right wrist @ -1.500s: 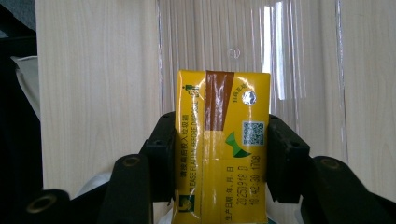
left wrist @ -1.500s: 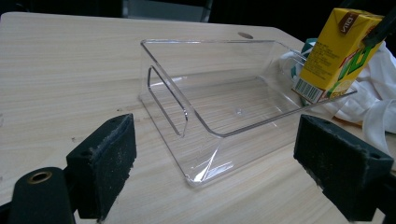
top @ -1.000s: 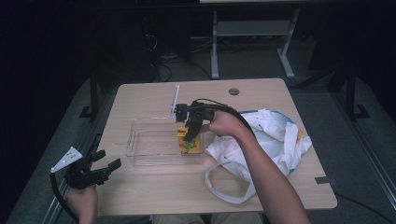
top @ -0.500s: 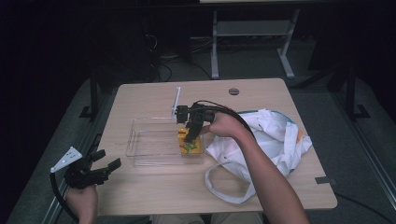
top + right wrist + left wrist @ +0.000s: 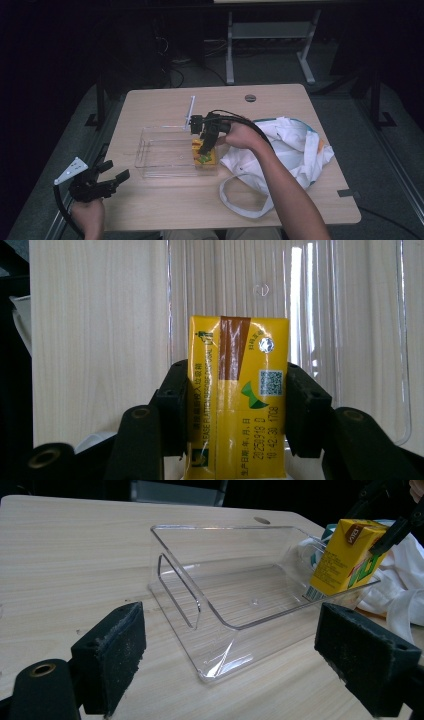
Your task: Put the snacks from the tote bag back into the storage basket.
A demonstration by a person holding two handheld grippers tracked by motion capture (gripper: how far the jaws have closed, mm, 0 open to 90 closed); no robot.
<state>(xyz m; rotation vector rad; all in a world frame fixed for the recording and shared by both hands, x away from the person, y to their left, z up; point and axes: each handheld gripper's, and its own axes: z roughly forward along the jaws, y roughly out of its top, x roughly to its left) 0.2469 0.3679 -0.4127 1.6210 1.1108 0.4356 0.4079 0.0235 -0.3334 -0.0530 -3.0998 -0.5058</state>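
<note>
A yellow drink carton stands between the pads of my right gripper, which is shut on its two sides. In the high view the right gripper points down with the carton at the right end of a clear plastic bin. The left gripper view has the carton inside the bin, against its far end wall. My left gripper rests at the table's front left corner, open, with nothing between its pads.
A white cloth bag with a loose strap lies right of the bin, under my right forearm. A white stick stands behind the bin. A round cable hole is at the table's back.
</note>
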